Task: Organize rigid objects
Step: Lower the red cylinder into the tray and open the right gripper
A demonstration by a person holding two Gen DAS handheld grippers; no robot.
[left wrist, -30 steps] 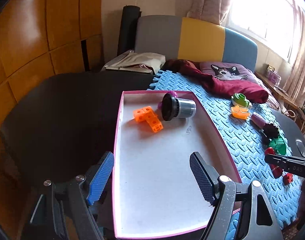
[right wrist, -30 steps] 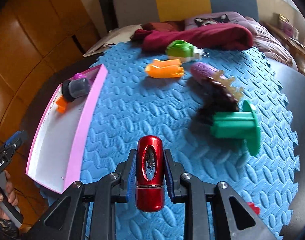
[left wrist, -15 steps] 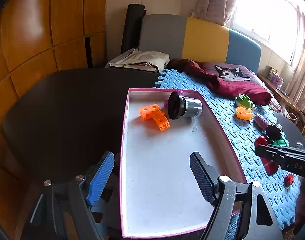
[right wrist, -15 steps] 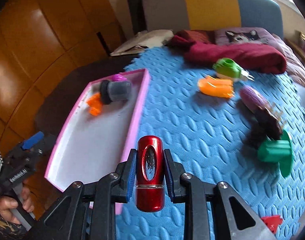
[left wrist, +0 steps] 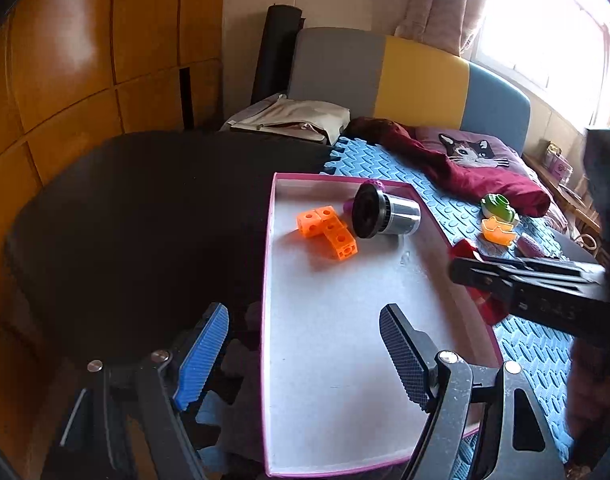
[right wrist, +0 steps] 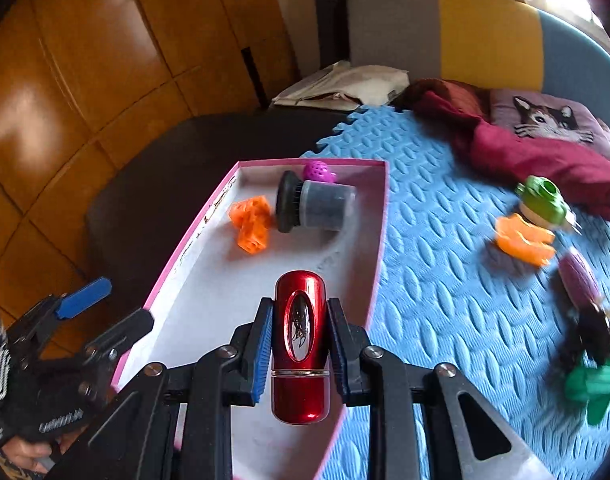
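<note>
A white box with a pink rim (left wrist: 269,280) lies on the dark table beside the blue mat. Inside it at the far end lie an orange cube block (left wrist: 329,228), a black-and-silver cylinder (left wrist: 385,210) and a purple perforated ball (right wrist: 319,171). My right gripper (right wrist: 299,308) is shut on a red metallic capsule (right wrist: 301,360) and hovers over the box's right wall (right wrist: 379,240). In the left wrist view it enters from the right as a black bar (left wrist: 525,284). My left gripper (left wrist: 303,316) is open astride the box's left wall, its blue finger outside it.
On the blue foam mat (right wrist: 445,280) lie a green toy (right wrist: 541,198), an orange piece (right wrist: 525,240), a purple item (right wrist: 581,280) and a green spool (right wrist: 593,384). A maroon cloth (right wrist: 525,152) and a cat cushion (left wrist: 469,152) lie behind. Wooden panels stand at the left.
My right gripper has carried the red capsule leftward from above the mat to above the box's right side. The left gripper has stayed by the box's near left part.
</note>
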